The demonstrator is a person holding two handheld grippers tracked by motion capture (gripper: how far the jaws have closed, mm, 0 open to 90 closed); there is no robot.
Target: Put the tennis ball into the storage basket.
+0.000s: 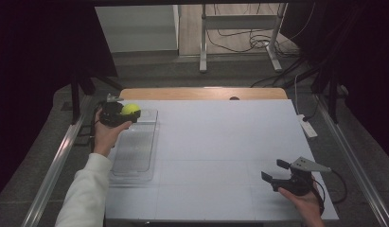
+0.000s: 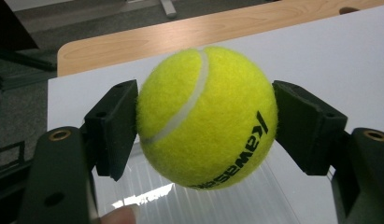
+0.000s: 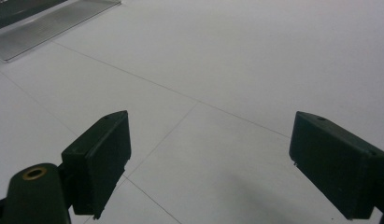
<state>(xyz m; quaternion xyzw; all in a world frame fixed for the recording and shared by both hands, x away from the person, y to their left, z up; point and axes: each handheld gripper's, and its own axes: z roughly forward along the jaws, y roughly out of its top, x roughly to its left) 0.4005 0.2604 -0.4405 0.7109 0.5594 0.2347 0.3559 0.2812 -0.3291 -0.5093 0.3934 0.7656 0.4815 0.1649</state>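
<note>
While clamped in left gripper (image 2: pixel 206 121), tennis ball (image 2: pixel 206 116), over tray (image 1: pixel 135 151)

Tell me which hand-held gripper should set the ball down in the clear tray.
Left. The left hand-held gripper already clamps the tennis ball over the clear tray; the right hand-held gripper is open, empty, across the table.

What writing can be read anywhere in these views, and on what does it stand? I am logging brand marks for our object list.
"kawasa...", black letters on the yellow tennis ball clamped in the left gripper; it reads upside down and its end curves out of sight under the ball.
No other text is readable: the clear plastic tray, the white table and the right gripper bear none that I can see.
</note>
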